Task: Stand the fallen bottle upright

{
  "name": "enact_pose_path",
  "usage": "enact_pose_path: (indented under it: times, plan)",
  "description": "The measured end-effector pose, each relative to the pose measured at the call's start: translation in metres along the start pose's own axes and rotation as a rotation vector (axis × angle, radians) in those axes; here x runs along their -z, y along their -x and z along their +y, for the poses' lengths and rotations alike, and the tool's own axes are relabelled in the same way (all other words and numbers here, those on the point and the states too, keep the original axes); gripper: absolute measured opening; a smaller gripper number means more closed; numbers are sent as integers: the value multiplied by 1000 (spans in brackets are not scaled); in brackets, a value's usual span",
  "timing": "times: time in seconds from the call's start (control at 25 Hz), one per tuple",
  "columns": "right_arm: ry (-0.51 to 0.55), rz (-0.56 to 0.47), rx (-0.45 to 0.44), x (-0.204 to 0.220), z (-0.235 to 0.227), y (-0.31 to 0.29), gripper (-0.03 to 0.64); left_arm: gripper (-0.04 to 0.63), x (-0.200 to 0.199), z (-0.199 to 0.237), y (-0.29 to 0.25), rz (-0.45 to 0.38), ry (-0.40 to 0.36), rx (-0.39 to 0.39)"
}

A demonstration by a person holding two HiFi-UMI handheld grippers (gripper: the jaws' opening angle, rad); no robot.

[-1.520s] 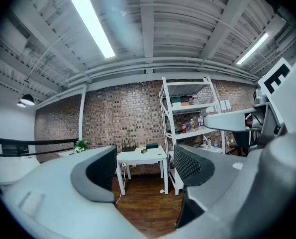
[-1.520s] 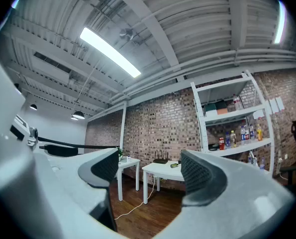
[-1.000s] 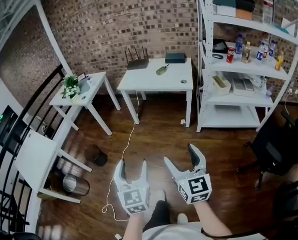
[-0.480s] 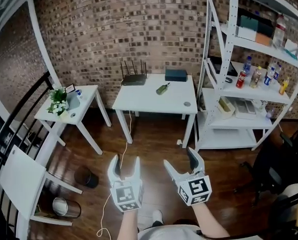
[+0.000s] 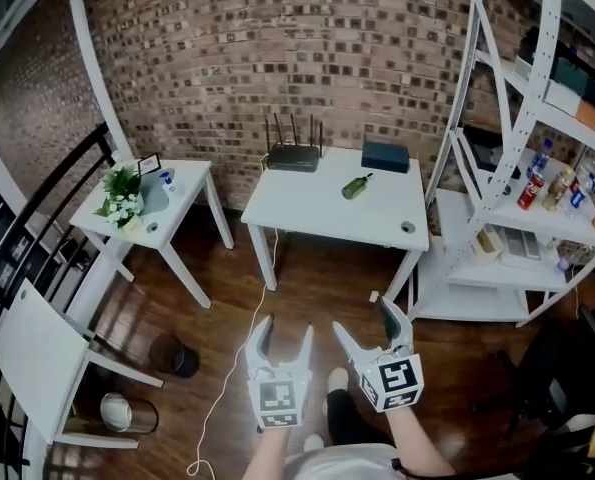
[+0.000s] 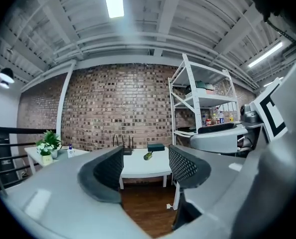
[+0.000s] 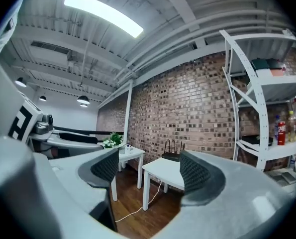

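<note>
A green bottle (image 5: 355,185) lies on its side on the white table (image 5: 317,213) against the brick wall; the left gripper view shows the bottle (image 6: 148,156) far off between the jaws. My left gripper (image 5: 285,330) and right gripper (image 5: 363,318) are held level over the wooden floor, well short of the table. Both are open with nothing between their fingers. In the right gripper view, the right gripper (image 7: 148,171) looks toward the table's left corner (image 7: 162,173), and the bottle is hidden there.
A black router (image 5: 294,155), a dark box (image 5: 385,155) and a small round object (image 5: 407,227) share the table. A side table with a plant (image 5: 127,186) stands left, a white shelf rack (image 5: 507,218) right. A white chair (image 5: 32,348), two bins (image 5: 172,355) and a floor cable (image 5: 227,388) are nearby.
Both grippers and the head view have moved forward across the floor toward the white table, which now looks larger and nearer. Nothing was taken hold of.
</note>
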State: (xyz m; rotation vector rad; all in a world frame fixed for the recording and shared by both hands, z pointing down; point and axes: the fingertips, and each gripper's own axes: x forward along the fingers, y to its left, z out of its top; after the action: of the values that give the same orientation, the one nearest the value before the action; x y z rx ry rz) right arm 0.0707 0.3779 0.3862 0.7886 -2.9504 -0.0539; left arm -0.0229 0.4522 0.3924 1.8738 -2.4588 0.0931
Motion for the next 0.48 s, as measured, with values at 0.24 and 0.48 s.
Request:
enact_pose_path:
  times: [0.24,0.48]
  plan:
    - [-19,-53,-22,-12,-56,-119,369,296,-17,47,-115,-6,-50,-26]
    - [-31,-145,-11,-43,-131,-200,368,285,-50,60,-226,-40,-66,-33]
